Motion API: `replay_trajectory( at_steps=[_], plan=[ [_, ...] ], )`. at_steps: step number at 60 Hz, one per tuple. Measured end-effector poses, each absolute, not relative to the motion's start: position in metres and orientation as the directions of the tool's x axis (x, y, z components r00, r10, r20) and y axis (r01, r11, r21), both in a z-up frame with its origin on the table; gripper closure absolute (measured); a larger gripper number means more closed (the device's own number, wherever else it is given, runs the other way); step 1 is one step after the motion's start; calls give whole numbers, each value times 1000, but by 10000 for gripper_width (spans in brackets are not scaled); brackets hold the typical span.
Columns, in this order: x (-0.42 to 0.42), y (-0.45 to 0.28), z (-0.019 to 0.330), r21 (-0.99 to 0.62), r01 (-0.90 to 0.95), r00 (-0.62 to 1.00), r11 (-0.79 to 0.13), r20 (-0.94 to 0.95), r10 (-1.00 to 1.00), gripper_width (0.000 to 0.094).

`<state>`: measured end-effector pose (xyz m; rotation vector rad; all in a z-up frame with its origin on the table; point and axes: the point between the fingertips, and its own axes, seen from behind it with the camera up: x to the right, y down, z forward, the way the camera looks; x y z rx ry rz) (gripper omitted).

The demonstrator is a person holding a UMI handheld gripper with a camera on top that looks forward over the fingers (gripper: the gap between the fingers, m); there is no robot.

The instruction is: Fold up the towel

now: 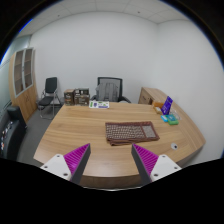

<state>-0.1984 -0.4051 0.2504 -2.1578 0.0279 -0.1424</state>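
A brown checked towel (131,131) lies flat on the wooden table (85,128), looking folded into a rectangle, with a lighter band along its near side. My gripper (112,158) is open and empty, its two purple pads (76,156) spread wide. It hovers over the table's near part, and the towel lies just ahead of the fingers, slightly toward the right finger.
A teal object (171,120) and a purple item (167,104) sit at the table's far right. Papers (98,104) lie at the far edge. Black office chairs (108,89) stand behind the table, a wooden cabinet (24,78) at the left wall.
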Motion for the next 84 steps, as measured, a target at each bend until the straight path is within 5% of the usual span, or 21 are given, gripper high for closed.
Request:
replay_trajectory(
  at_steps=[54, 63, 71, 84],
  plan=[
    [-166, -132, 3, -702, 61, 996, -710, 85, 2, 89],
    [-167, -122, -8, -707, 71, 996, -704, 87, 13, 290],
    [-153, -116, -9, -702, 131, 985, -700, 172, 11, 832],
    [-159, -120, 1, -689, 137, 990, -712, 127, 68, 891]
  ],
)
